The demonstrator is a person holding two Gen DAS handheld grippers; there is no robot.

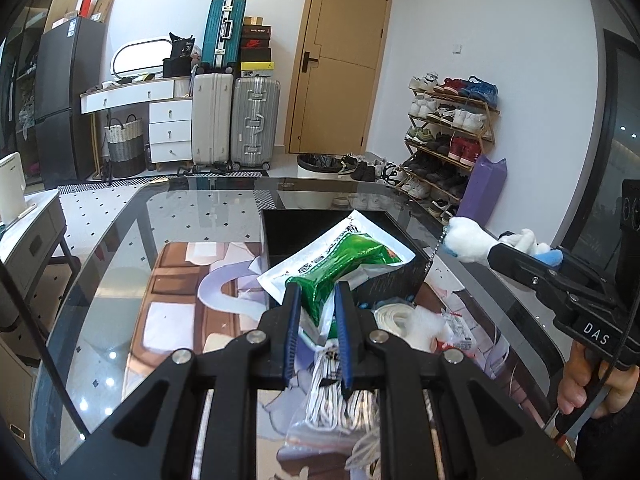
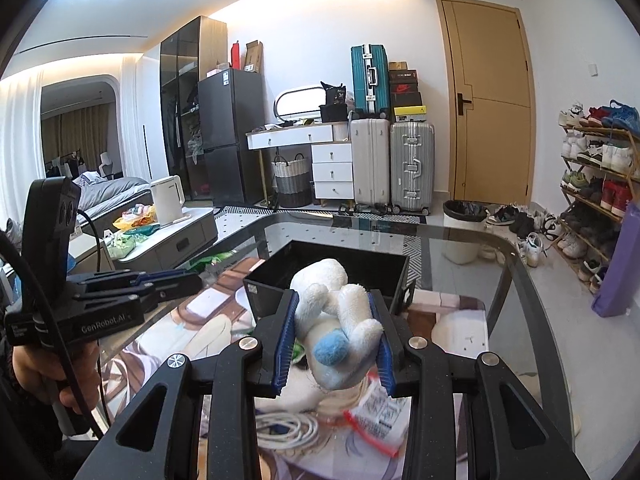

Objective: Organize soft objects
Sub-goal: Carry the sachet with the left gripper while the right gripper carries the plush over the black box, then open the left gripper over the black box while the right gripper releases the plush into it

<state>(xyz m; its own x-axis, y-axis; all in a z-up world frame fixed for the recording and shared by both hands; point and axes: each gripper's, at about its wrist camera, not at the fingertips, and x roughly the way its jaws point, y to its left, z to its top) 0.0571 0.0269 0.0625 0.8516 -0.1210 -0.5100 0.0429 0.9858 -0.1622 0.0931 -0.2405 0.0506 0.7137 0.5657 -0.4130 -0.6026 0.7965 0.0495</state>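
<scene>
My left gripper (image 1: 316,296) is shut on a green and white packet (image 1: 340,260) and holds it over the near left corner of the black box (image 1: 280,232). My right gripper (image 2: 334,304) is shut on a white plush toy (image 2: 332,304) with a blue tail, held above the table just in front of the black box (image 2: 384,272). The plush toy also shows in the left wrist view (image 1: 472,242), to the right of the box. The left gripper shows in the right wrist view (image 2: 188,280), left of the box.
A coiled white cable (image 1: 344,396) in a clear bag, a white roll (image 1: 396,316) and a red and white packet (image 2: 380,408) lie on a printed mat (image 1: 180,312) on the glass table (image 1: 120,248). Suitcases, a door and a shoe rack stand behind.
</scene>
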